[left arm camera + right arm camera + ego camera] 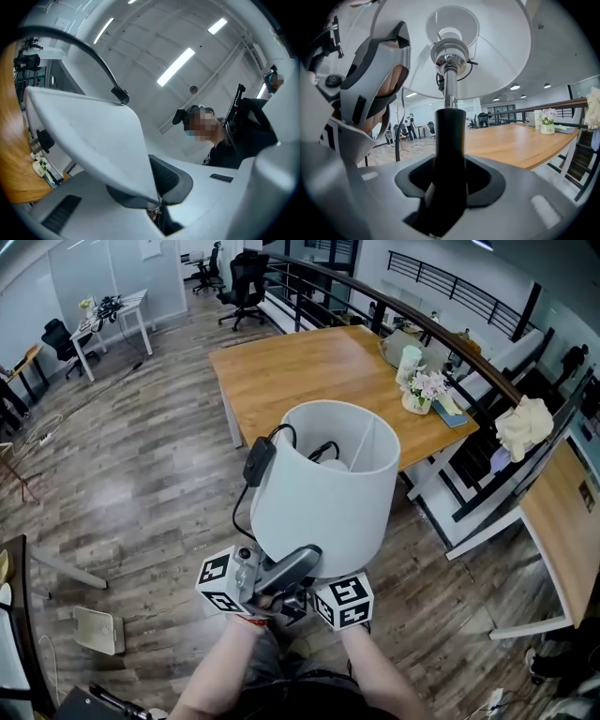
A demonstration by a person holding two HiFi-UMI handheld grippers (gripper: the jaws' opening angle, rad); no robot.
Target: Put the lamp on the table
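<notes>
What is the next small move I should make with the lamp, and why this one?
Probably carry the lamp forward, upright, toward the wooden table. The right gripper is shut on its black stem and the left gripper pinches the shade rim, so the hold looks firm, yet the lamp hangs over the floor, short of the table's bare near edge.

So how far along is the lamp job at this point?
Done: the lamp is picked up and off the floor. In hand: the right hand-held gripper is shut on its black stem, and the left hand-held gripper pinches the lower rim of the shade. Left: carry it to the wooden table ahead and set it down.
</notes>
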